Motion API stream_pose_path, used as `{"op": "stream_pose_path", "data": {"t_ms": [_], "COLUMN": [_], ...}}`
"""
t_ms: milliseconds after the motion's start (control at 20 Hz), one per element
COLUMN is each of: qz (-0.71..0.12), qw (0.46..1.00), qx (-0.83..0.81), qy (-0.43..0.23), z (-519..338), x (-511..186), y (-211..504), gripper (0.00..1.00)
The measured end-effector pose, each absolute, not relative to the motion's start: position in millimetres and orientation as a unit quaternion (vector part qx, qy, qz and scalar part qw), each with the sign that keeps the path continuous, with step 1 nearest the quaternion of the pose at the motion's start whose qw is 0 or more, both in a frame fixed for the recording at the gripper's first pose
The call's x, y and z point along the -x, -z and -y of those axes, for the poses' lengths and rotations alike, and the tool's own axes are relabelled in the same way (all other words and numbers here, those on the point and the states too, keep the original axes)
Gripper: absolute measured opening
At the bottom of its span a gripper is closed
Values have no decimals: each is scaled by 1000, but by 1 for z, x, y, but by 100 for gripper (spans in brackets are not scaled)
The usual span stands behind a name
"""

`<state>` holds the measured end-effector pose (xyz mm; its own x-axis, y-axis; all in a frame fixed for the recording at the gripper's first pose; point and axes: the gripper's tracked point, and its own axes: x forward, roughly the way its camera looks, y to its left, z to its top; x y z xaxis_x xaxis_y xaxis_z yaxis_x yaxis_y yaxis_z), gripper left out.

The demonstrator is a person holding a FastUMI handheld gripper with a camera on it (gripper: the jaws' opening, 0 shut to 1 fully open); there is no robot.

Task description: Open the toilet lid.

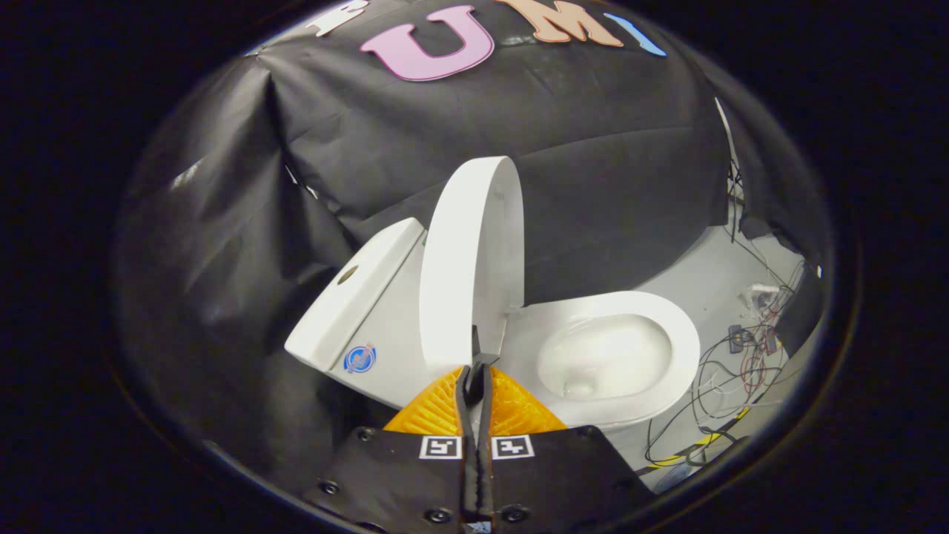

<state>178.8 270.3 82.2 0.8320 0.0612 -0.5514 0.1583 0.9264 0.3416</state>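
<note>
The white toilet lid (pixel 463 267) stands raised, almost upright, between the tank (pixel 356 297) and the open seat ring (pixel 667 326). The bowl (pixel 604 356) under the seat is exposed, with water at its bottom. My gripper (pixel 476 365) is shut, its two fingers pressed together with only a thin slit between them. The fingertips sit right at the lid's near edge, close to where the lid meets the seat. Nothing shows between the fingers, and whether they touch the lid is hard to tell.
Black cloth walls close in behind and beside the toilet. Loose cables and small electronics (pixel 741 356) lie on the pale floor (pixel 704 274) beyond the bowl. The tank top carries a round flush button (pixel 347 275).
</note>
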Motion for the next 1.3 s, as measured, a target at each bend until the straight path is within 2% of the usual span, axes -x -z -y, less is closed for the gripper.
{"op": "stream_pose_path", "data": {"t_ms": [950,1300], "qz": [-290,-278], "qw": [949,954], "qx": [-125,-107], "qy": [-8,-35], "z": [-348,-370], "x": [-208,-218], "y": [-92,-94], "gripper": [1,7]}}
